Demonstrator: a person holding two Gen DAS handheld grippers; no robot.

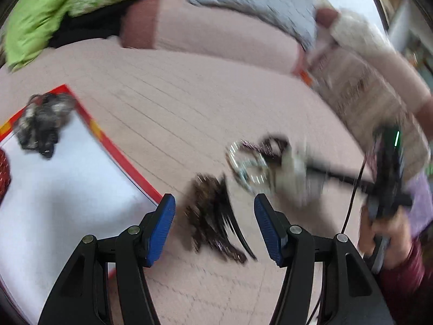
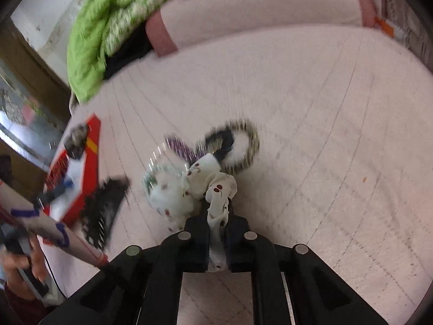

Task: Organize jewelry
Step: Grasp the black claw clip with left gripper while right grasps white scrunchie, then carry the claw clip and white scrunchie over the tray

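Observation:
My right gripper (image 2: 217, 214) is shut on a white cherry-print scrunchie (image 2: 213, 187); it also shows, blurred, in the left wrist view (image 1: 295, 178). Beside it on the pink bed lie a clear beaded bracelet (image 1: 247, 166), a purple sparkly piece (image 2: 180, 147) and a striped ring with a dark band (image 2: 238, 143). My left gripper (image 1: 215, 214) is open over a dark brown hair comb (image 1: 213, 216), also in the right wrist view (image 2: 104, 208). A red-rimmed white tray (image 1: 113, 146) at left holds a dark jewelry clump (image 1: 40, 122).
A pink bolster pillow (image 1: 216, 35) and a green blanket (image 1: 54, 8) lie at the back of the pink bed sheet (image 2: 324, 124). A patterned box (image 1: 360, 94) sits at right. A red beaded item (image 1: 4, 173) lies at the tray's left edge.

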